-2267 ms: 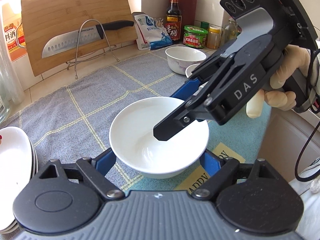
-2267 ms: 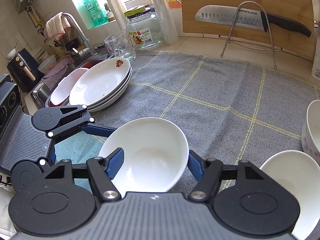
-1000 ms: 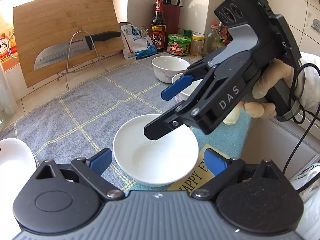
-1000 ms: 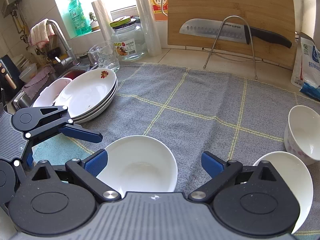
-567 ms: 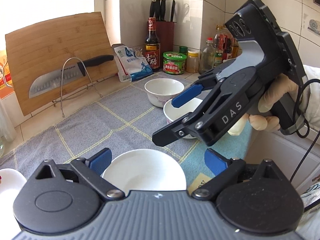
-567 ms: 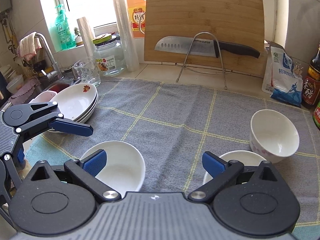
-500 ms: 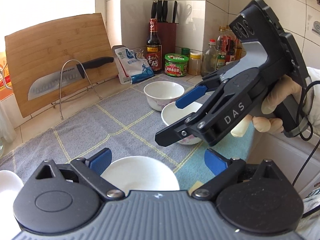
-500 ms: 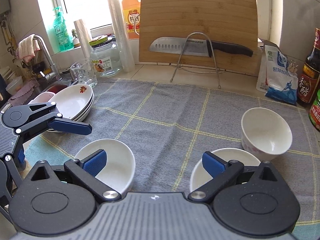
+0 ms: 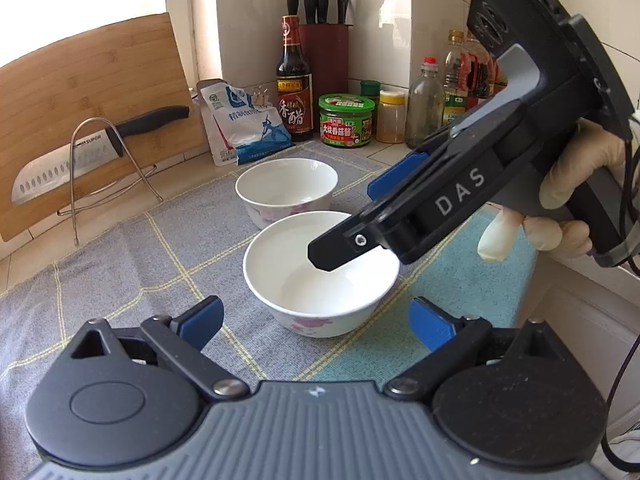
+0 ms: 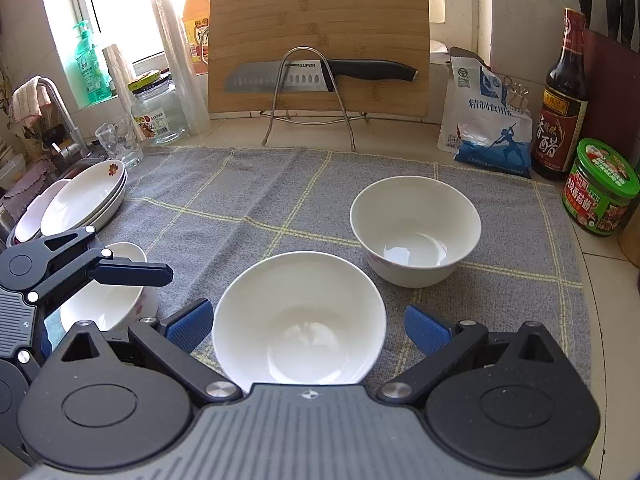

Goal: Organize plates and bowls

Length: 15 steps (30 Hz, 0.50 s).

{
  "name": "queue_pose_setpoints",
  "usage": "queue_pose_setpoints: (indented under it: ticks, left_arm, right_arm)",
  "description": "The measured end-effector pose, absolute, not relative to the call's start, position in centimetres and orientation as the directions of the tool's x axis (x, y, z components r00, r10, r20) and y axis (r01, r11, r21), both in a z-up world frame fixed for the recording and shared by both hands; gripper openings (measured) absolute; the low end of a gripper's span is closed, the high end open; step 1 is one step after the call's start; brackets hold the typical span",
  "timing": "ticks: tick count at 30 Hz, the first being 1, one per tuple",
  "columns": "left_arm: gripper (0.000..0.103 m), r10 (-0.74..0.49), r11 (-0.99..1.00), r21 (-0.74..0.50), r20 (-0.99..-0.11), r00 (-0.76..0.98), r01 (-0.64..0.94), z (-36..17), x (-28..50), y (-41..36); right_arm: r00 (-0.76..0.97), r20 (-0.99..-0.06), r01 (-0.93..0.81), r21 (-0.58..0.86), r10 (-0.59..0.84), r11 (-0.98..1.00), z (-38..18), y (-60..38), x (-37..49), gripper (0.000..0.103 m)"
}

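Left wrist view
My left gripper (image 9: 316, 318): jaws spread wide and empty, blue pads flanking the near white ceramic bowl with a pink flower print (image 9: 320, 270) without touching it.
My right gripper (image 9: 384, 208): reaches in from the right, held by a gloved hand (image 9: 568, 200); its lower black finger hangs over that bowl's mouth. Its jaws look parted; nothing is between them.
Second bowl: a taller white ceramic bowl (image 9: 286, 188) stands just behind the near one, on the grey checked cloth (image 9: 120, 264).
Risk here: both tools crowd one bowl. If I close the left while the right finger dips inside, they could knock each other or tip the bowl.

Right wrist view
My right gripper (image 10: 306, 326): open, pads on either side of the near bowl (image 10: 298, 320), no contact.
My left gripper (image 10: 132, 272): off to the left, over a third white bowl with a pink print (image 10: 104, 300).
Plates: stacked white plates with a red flower mark (image 10: 86, 198) sit far left, by the sink.
Risk here: glazed rims are slick, so a shallow pinch could let the bowl slide out. The far bowl (image 10: 416, 226) stands near, so a sideways swing could clip it.
Judgement: bowls not yet nested; I would guess this one is next.
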<state>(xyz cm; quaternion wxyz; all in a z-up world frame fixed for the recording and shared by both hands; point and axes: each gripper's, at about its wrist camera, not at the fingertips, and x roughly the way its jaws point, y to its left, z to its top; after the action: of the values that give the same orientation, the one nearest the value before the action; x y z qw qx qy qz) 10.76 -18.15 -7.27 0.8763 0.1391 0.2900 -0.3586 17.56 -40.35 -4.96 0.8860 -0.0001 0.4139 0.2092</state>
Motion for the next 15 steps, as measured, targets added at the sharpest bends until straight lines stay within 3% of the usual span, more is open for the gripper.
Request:
queue_pose_setpoints:
  ticks: [9, 15]
  left_arm:
    - [0.099, -0.472, 0.763, 0.052, -0.635, 0.611, 0.645, -9.0, 10.8, -20.9]
    - [0.098, -0.462, 0.773, 0.061, -0.629, 0.626, 0.632, -9.6, 10.7, -21.9]
  right_arm:
    - [0.535, -0.733, -0.414, 0.206, 0.42, 0.887, -6.3, -41.4, 18.7, 0.102]
    - [0.506, -0.736, -0.43, 0.236, 0.449, 0.871, -6.8, -41.9, 19.5, 0.094]
